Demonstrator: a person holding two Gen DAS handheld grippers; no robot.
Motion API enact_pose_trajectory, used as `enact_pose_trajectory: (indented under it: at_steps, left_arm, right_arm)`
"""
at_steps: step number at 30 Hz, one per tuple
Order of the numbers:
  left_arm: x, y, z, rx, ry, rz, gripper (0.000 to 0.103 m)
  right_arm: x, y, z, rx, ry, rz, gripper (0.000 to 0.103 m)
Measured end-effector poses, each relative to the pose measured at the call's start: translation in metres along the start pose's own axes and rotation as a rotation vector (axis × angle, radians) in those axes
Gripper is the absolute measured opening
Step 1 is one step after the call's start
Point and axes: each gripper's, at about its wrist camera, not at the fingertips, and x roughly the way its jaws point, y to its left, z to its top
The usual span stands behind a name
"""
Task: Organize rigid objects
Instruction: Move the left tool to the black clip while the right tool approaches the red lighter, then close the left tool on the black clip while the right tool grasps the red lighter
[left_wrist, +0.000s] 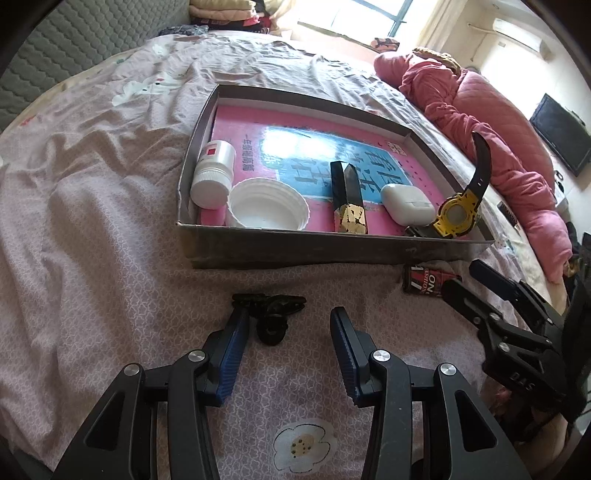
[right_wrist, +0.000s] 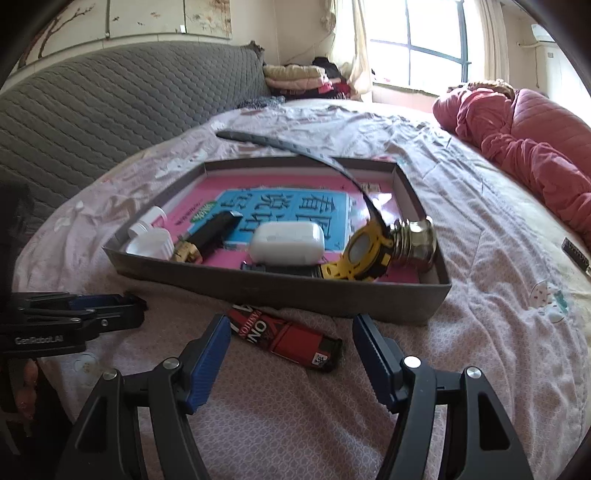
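**Two small bits left outside the box**

Hovering over the bed just in front of the box's (left_wrist: 295, 251) near wall, both grippers are empty. The left gripper (left_wrist: 288, 354) has its jaws partly open around a black clip (left_wrist: 269, 314), one pad just beside it. It looks like light, stiff plastic, though it's dark and hard to read. I'd pinch its narrow body. The right gripper (right_wrist: 291, 354) stands wide open over the red lighter (right_wrist: 288, 336), which lies flat on the sheet. Probably light, rigid and a bit slick, so grab across its short sides, mid-length.
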Motion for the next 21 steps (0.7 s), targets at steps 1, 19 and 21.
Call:
enact_pose_trajectory:
  at_steps: [1,19,21]
  left_arm:
    - [0.000,0.000,0.000,-0.002,0.000,-0.002,0.047]
    - [0.002,0.003,0.000,-0.008,0.004,-0.018,0.047]
    - [0.002,0.003,0.000,-0.007,0.004,-0.017,0.047]
  right_arm:
    - [0.003,-0.002,0.000,0.007,0.013,0.003,0.068]
    - [0.012,-0.008,-0.002,0.076,0.063,0.228,0.062]
    - [0.010,-0.004,-0.005,0.080,0.090,0.288,0.062]
